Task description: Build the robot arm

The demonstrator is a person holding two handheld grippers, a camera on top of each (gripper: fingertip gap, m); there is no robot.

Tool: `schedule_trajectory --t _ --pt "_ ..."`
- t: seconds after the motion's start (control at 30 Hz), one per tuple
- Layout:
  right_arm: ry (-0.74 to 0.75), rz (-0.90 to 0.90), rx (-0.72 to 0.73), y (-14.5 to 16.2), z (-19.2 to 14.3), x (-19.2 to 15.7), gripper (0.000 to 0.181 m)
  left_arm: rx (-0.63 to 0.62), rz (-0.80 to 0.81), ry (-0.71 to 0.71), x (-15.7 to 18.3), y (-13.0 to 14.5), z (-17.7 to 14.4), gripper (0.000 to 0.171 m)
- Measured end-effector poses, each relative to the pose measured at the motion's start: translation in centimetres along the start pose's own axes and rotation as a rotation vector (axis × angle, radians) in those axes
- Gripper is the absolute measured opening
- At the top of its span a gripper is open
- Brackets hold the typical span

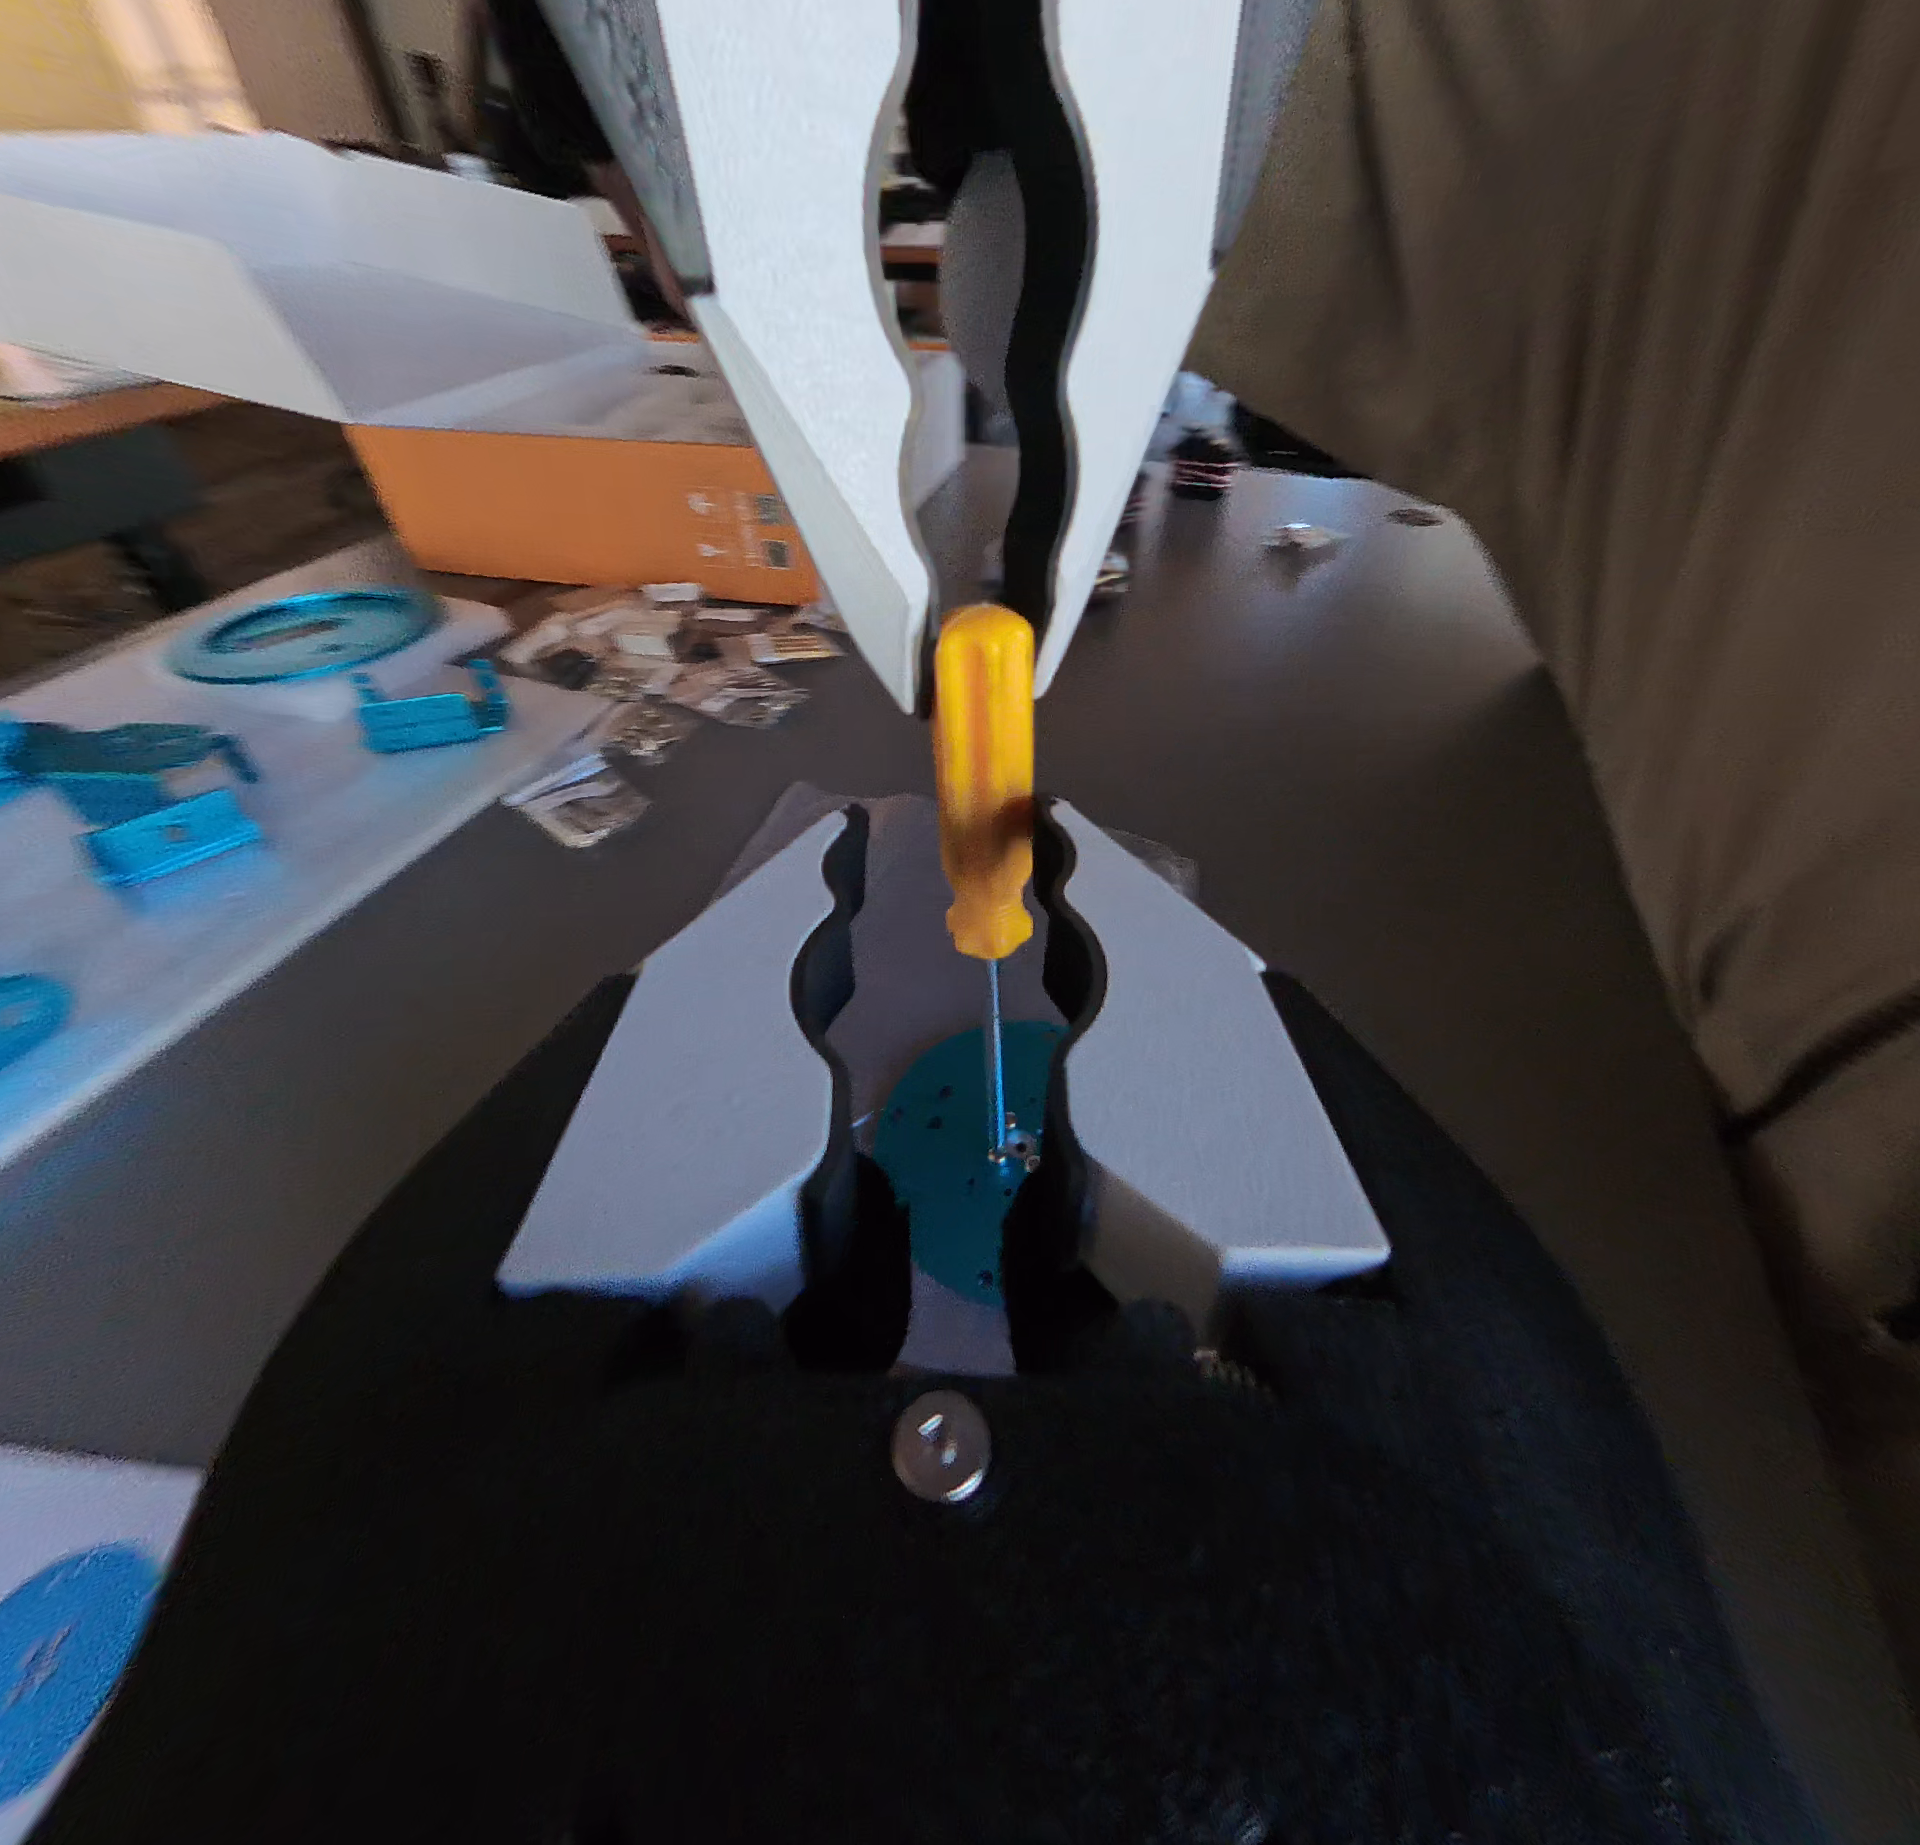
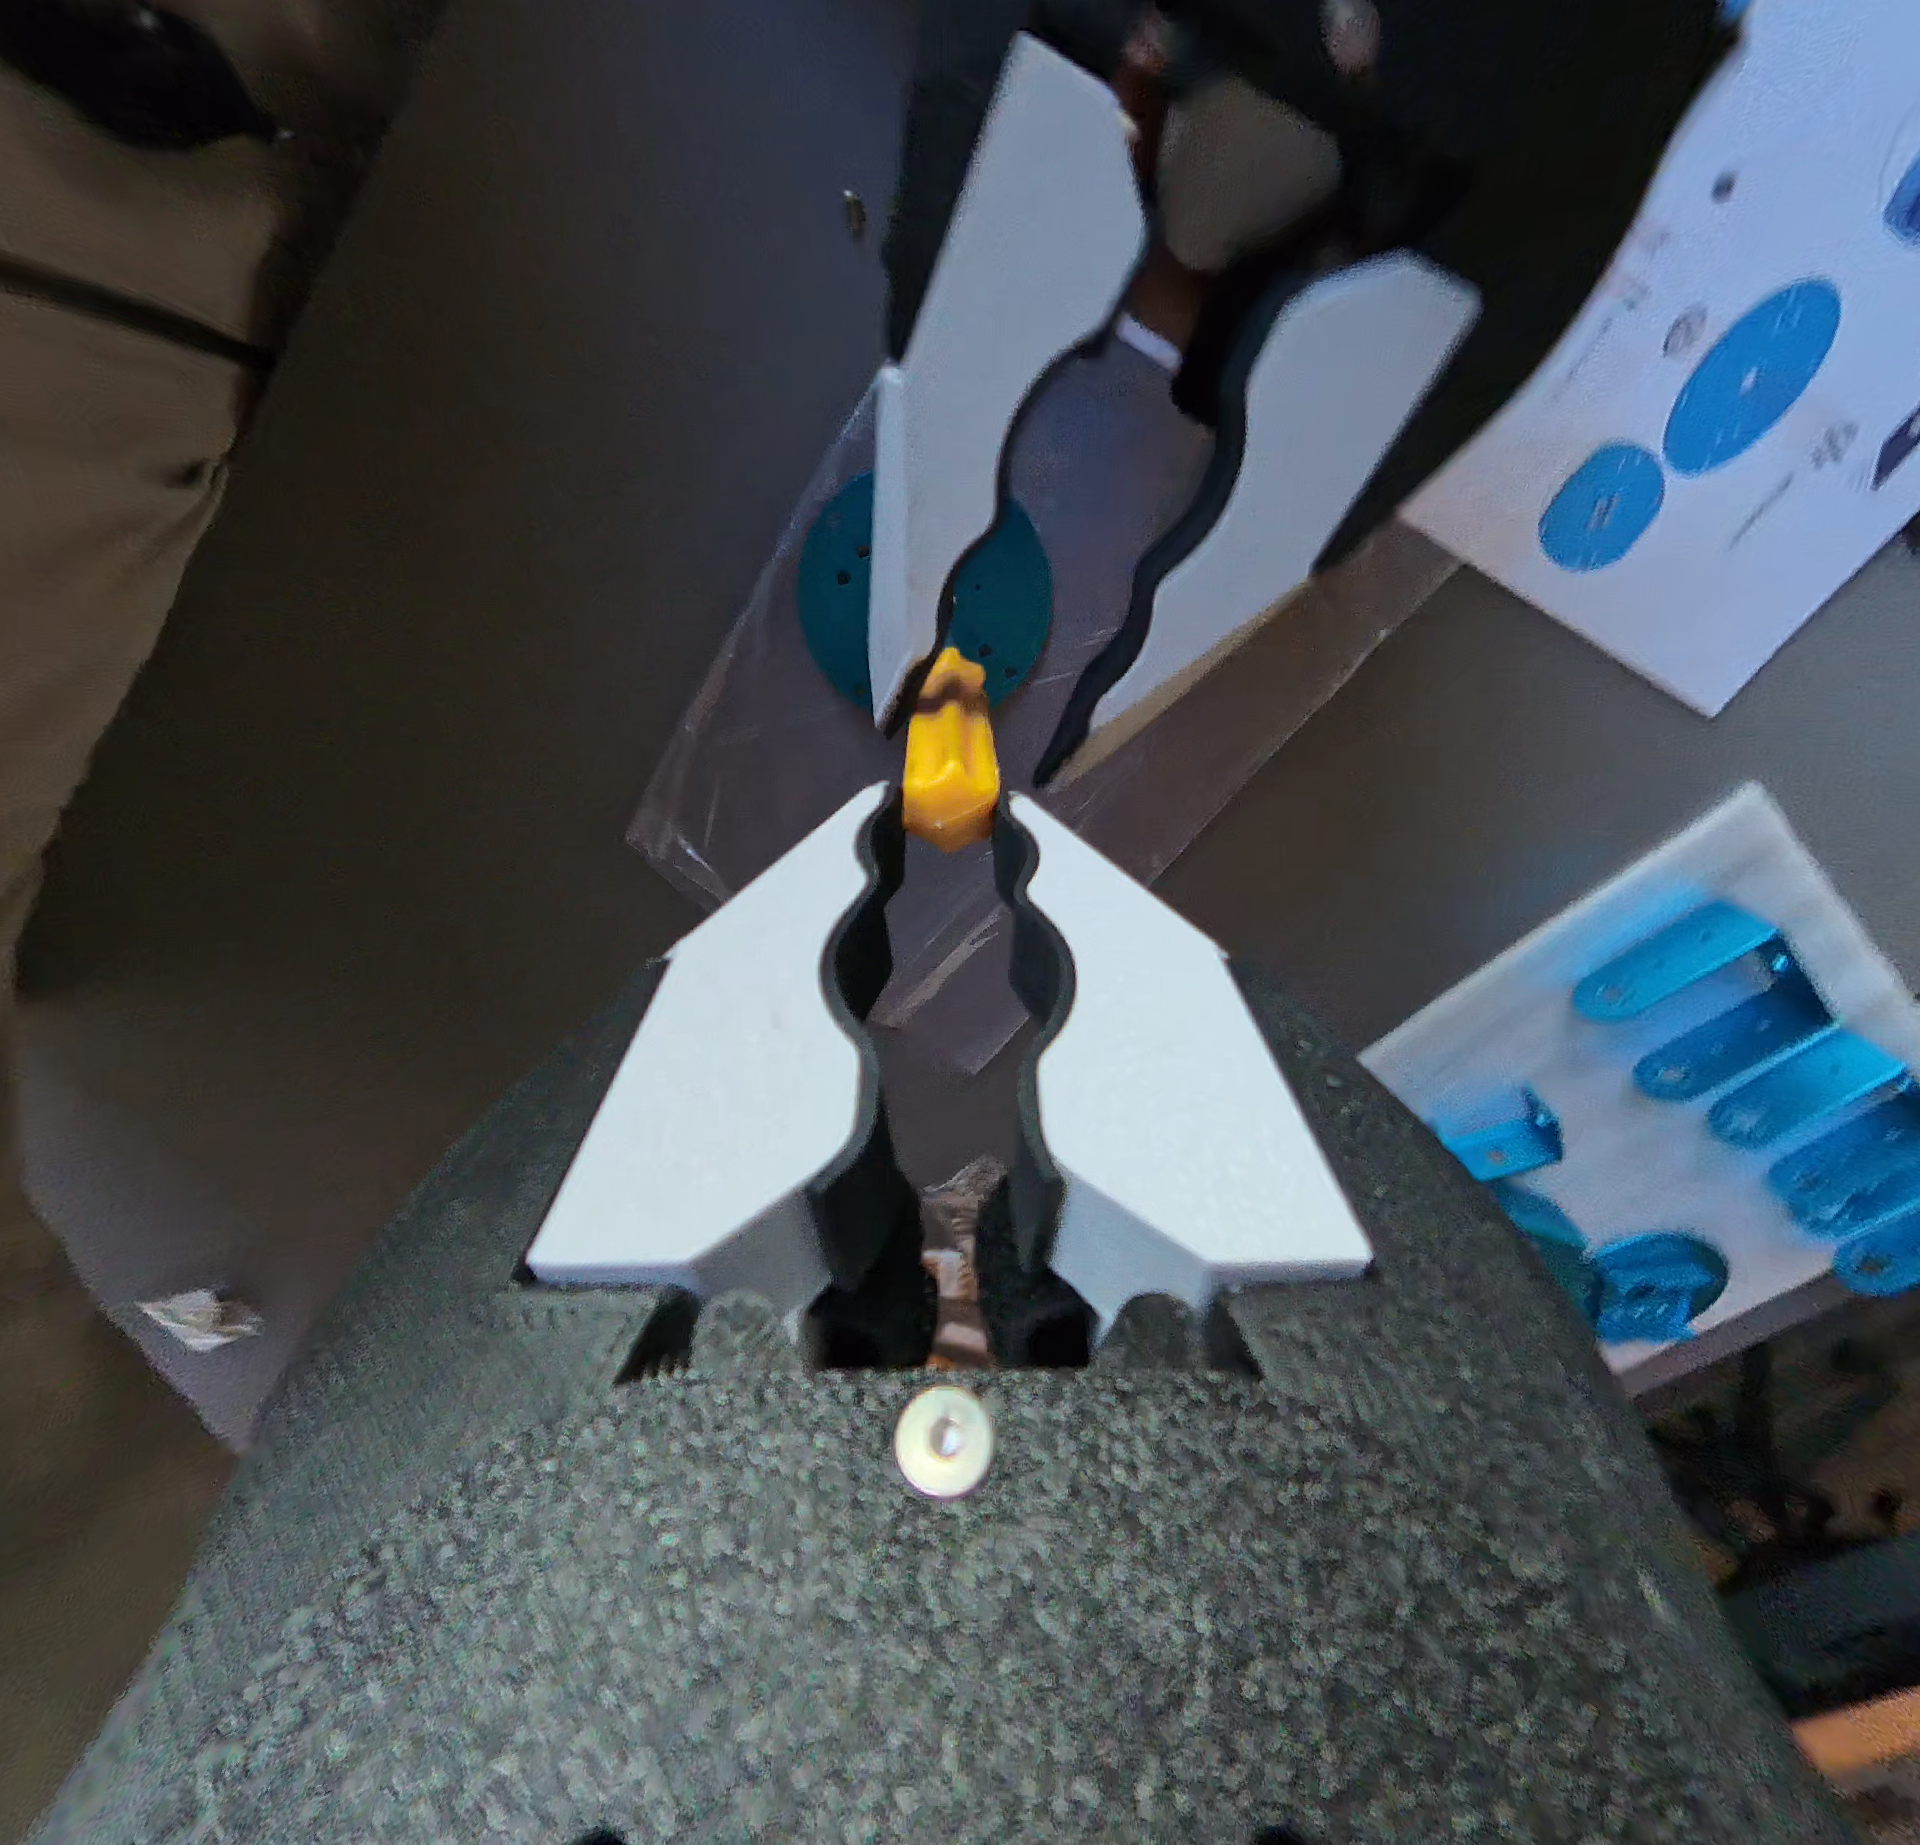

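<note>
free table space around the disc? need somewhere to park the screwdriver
Bare dark table lies between the teal disc and the beige cloth, with only small bits far back. Left is crowded: the white sheet with blue brackets, then small packets before the orange box. The right gripper holds the screwdriver.

Two hand-held grippers, left [image 1: 951,829] and right [image 2: 940,808], one orange-handled screwdriver [image 1: 985,767], one dark teal disc [image 1: 961,1161], one orange box [image 1: 582,507], and maybe seven blue brackets [image 2: 1756,1078], blurred.
</note>
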State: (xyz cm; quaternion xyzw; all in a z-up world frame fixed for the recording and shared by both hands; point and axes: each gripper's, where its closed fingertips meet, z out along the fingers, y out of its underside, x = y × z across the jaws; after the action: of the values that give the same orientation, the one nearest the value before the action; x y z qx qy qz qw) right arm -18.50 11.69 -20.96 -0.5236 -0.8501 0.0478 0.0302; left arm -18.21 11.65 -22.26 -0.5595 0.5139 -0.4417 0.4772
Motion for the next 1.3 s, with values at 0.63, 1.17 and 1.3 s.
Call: schedule_trajectory --t 0.63,1.17,1.3 --pt "-0.021 0.441 0.018 -0.2 -0.2 -0.6 0.033 -0.033 0.060 -0.113 1.2 -0.3 0.8 0.018" --pt "0.053 -0.426 0.085 -1.7 0.2 -1.3 0.019 0.071 0.007 0.296 2.9 -0.4 0.2 0.018" --pt "0.008 -0.380 0.052 -1.9 0.4 -1.1 0.018 0.036 -0.062 0.219 2.4 0.0 -0.6 0.029"
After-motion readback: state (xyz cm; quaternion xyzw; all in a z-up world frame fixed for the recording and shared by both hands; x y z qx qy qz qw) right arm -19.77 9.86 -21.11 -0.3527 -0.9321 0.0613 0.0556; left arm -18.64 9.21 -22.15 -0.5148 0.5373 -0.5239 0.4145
